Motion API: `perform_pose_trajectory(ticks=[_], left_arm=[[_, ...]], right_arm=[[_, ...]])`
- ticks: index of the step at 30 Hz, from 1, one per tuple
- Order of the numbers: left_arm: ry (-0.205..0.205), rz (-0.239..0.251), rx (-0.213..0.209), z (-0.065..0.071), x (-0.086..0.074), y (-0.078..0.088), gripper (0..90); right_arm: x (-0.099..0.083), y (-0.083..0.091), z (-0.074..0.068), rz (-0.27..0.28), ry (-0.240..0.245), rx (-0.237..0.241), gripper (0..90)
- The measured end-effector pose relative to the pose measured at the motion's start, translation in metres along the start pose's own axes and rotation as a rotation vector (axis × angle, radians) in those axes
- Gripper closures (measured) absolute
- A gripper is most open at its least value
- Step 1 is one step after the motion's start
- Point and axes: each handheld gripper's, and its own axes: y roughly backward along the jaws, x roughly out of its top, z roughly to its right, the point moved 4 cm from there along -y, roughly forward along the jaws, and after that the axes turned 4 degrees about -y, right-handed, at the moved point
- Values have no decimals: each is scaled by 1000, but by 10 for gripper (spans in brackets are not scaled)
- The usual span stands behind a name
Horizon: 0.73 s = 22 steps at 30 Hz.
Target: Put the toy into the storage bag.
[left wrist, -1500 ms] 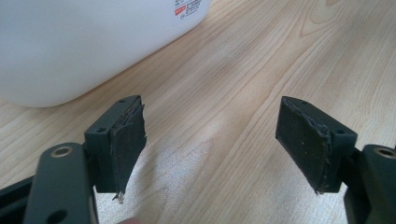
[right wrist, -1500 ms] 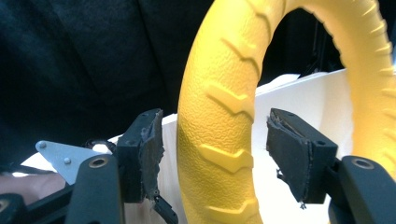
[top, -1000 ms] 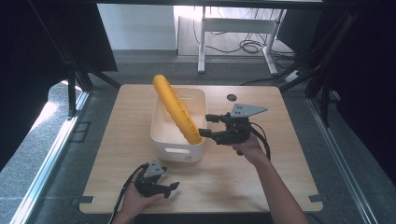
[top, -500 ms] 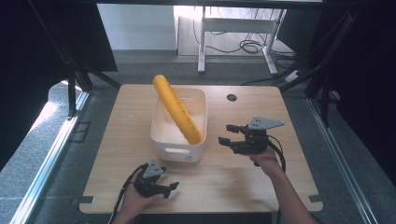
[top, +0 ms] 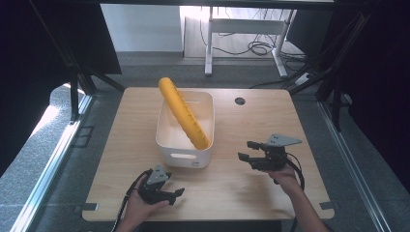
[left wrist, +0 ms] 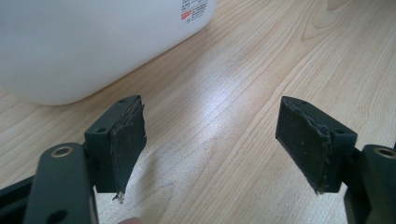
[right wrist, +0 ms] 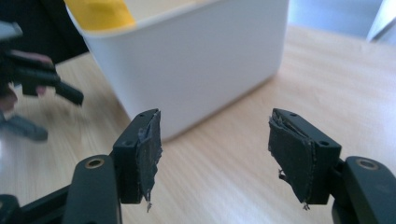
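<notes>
A long yellow ridged roll (top: 183, 113) leans in the white bin (top: 167, 145) on the wooden table, its top end sticking out past the bin's far left rim. My right gripper (top: 247, 151) hovers to the right of the bin, open and empty. In the right gripper view its jaws (right wrist: 212, 154) stand wide apart, facing the bin's wall (right wrist: 196, 65), with the yellow roll (right wrist: 98, 11) peeking over the rim. My left gripper (top: 175, 195) rests low near the table's front edge, in front of the bin. It is open (left wrist: 212, 144) with bare wood between the pads.
The table (top: 241, 121) has a round cable hole (top: 240, 101) at the back right. Black frame posts stand on both sides, and a white desk frame with cables is on the floor behind. In the right gripper view the left gripper (right wrist: 32, 88) appears at far left.
My right gripper has let go of the yellow roll and drawn back to the right and toward the front, away from the bin. The roll stays leaning in the bin. The left gripper has not moved.
</notes>
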Motion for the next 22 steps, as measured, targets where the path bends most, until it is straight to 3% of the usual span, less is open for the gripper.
perform_pose_trajectory(ticks=[11,22], left_arm=[[-2,-6,0,-1,-1,-1,243],[-2,-5,2,-2,-1,-1,243]], right_arm=[[-19,4,12,-26,-23,-54,352],[-21,2,12,-36,-22,-57,352]])
